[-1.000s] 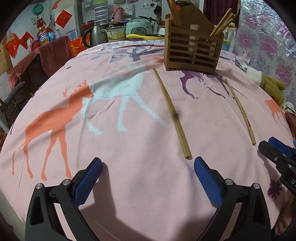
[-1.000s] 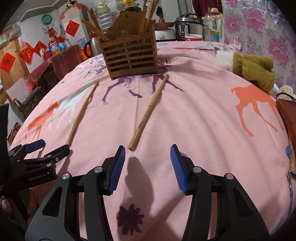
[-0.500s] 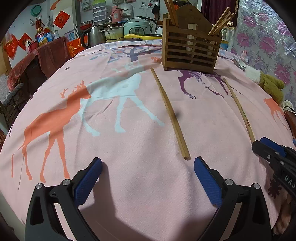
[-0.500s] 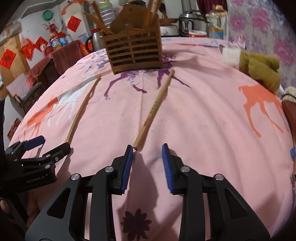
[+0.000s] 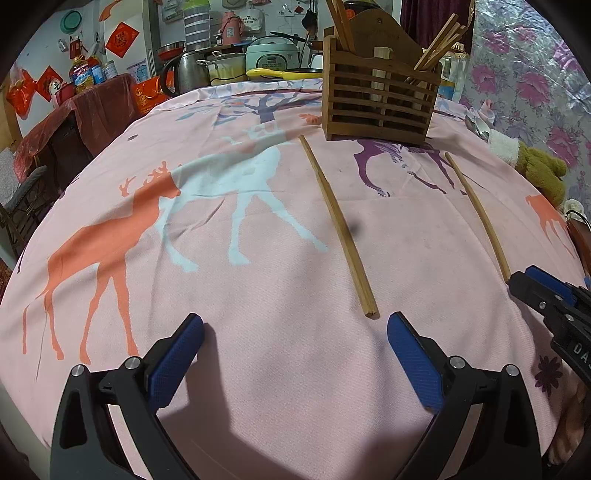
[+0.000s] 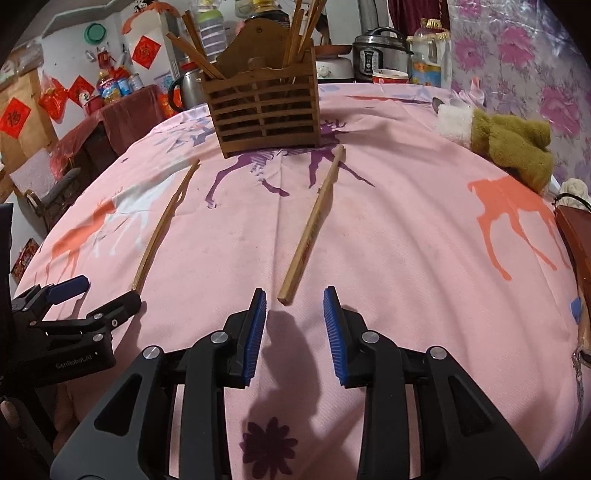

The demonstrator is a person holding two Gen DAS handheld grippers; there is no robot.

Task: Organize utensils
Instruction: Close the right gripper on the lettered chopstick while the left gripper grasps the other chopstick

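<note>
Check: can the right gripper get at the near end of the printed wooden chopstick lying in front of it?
Probably yes. The right gripper is open, nothing is between its pads, and the printed wooden chopstick ends just ahead on bare cloth.

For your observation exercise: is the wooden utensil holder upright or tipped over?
Upright: the wooden utensil holder stands on its base, chopsticks poking up from it.

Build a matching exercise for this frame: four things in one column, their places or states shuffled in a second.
1. slatted wooden utensil holder
2. printed wooden chopstick
3. left gripper
4. olive-green plush toy

A. flat on the pink cloth, near end just ahead of the right gripper
B. at the table's right edge
C. upright, chopsticks standing in it
D. jaws wide open, empty

Pairs: 1-C, 2-A, 3-D, 4-B
</note>
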